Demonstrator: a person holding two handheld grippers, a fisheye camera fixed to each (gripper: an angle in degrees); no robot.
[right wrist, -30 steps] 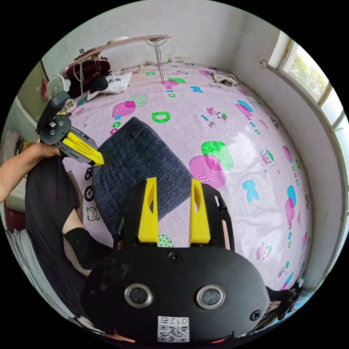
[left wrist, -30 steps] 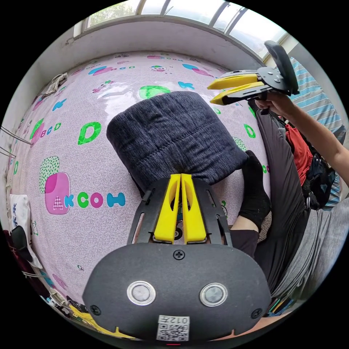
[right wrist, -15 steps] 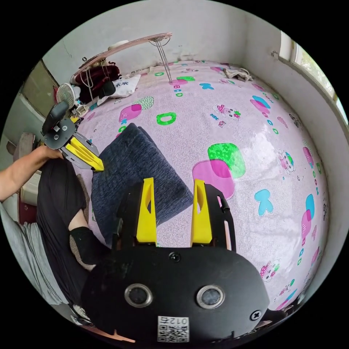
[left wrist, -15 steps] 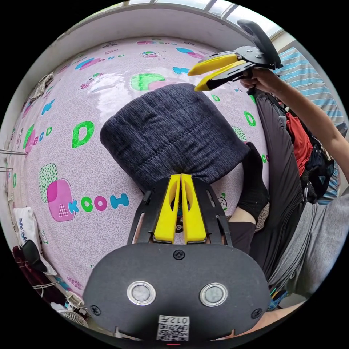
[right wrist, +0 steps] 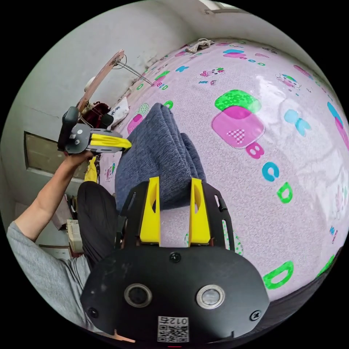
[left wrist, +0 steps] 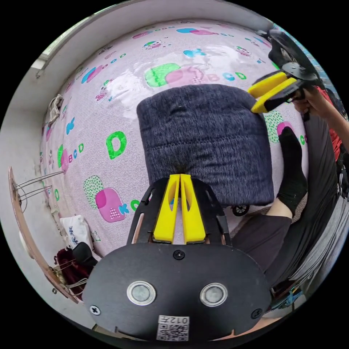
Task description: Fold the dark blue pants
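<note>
The dark blue pants (left wrist: 203,141) lie folded into a thick rectangle on the pink patterned bedsheet (left wrist: 109,109). My left gripper (left wrist: 180,177) is shut, and its tips pinch a small pucker in the pants' near edge. The right gripper view shows that gripper (right wrist: 128,144) at the far side edge of the stack (right wrist: 160,152). My right gripper (right wrist: 174,180) is open, its jaws standing either side of the pants' near end. In the left gripper view it (left wrist: 252,100) sits at the pants' far right corner, held by a hand.
A person's leg in a black sock (left wrist: 292,171) lies beside the pants. A white bag (left wrist: 74,232) and a wire-legged board (right wrist: 105,72) stand at the bed's end. A crumpled cloth (right wrist: 200,43) lies by the wall.
Both views have rolled with the hands. The right gripper has come down from above the bed to the pants' corner, still open. The left gripper stays shut at the pants' edge.
</note>
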